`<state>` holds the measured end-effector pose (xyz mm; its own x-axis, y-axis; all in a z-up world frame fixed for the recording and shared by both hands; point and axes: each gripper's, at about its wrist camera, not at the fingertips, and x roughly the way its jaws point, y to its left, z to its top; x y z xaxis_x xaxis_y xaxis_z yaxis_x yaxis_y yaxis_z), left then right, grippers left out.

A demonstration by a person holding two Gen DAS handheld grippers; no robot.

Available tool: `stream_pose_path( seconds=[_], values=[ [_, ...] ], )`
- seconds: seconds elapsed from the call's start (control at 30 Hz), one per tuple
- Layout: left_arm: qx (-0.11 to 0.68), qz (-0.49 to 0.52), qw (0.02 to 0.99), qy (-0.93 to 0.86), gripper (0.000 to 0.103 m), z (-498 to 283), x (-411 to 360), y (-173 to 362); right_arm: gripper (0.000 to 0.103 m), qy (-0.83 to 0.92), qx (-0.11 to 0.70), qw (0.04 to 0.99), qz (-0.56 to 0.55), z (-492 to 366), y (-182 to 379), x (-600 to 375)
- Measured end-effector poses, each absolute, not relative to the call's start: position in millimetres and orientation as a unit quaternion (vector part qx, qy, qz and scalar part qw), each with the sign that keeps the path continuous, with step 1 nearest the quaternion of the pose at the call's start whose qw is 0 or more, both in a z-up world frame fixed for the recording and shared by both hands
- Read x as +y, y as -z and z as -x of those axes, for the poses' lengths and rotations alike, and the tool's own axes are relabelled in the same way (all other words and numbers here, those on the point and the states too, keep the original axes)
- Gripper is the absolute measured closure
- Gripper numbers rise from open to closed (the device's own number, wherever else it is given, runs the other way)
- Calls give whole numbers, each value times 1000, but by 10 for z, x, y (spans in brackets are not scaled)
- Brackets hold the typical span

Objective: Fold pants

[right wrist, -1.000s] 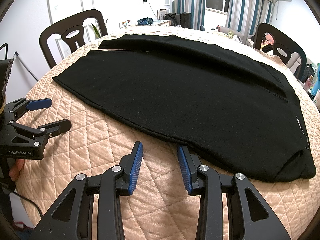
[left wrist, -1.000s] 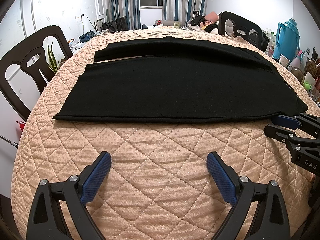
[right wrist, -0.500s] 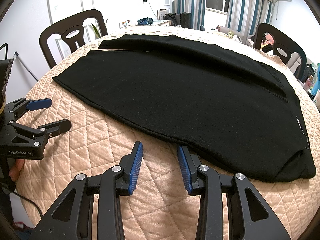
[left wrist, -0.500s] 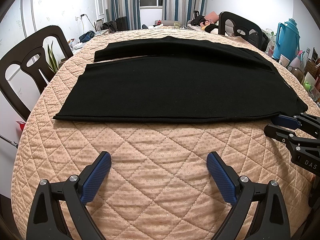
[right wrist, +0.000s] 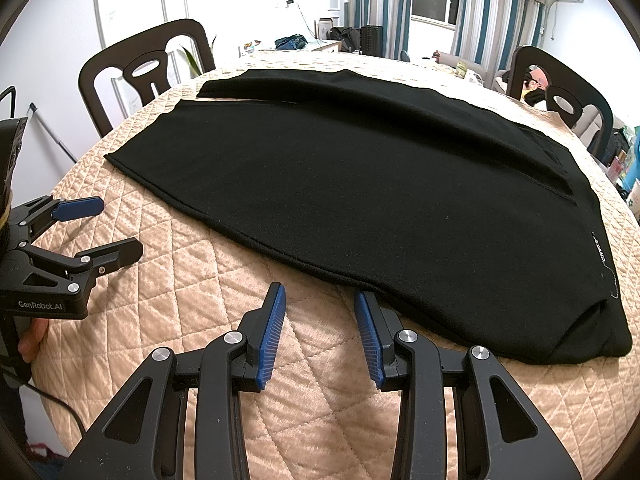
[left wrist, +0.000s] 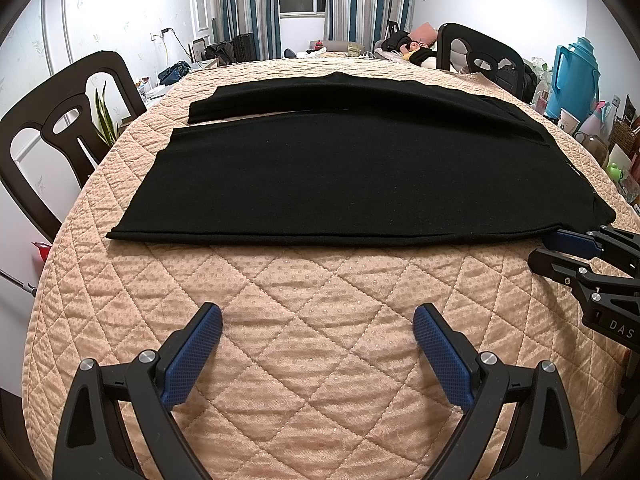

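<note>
Black pants (left wrist: 352,176) lie flat on a round table with a quilted peach cover (left wrist: 320,320), legs to the left and waist to the right; they also fill the right wrist view (right wrist: 380,200). My left gripper (left wrist: 318,316) is wide open and empty, hovering over the cover short of the pants' near edge. My right gripper (right wrist: 320,300) is open and empty, its fingertips right at the near hem close to the waist end. The right gripper shows at the right in the left wrist view (left wrist: 560,248). The left gripper shows at the left in the right wrist view (right wrist: 108,228).
Dark wooden chairs stand around the table at the left (left wrist: 60,128) and far right (left wrist: 476,52). A teal thermos (left wrist: 576,76) and cups crowd a side surface at the right. The table edge drops off at the near left.
</note>
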<state>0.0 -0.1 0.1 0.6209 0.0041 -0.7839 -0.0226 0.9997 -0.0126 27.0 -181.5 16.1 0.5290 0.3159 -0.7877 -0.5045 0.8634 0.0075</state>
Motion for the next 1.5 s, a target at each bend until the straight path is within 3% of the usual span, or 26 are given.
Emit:
stream_pose_path(
  seconds=[1.13,1.5],
  values=[
    [437,10,899,-18,2,-8,-3,12,65,-234,423,868,115,-274,-158,-1811],
    [431,47,901,2,2,8,135,-21,65,-214,426,879,15,-169,-242,-2477]
  ],
)
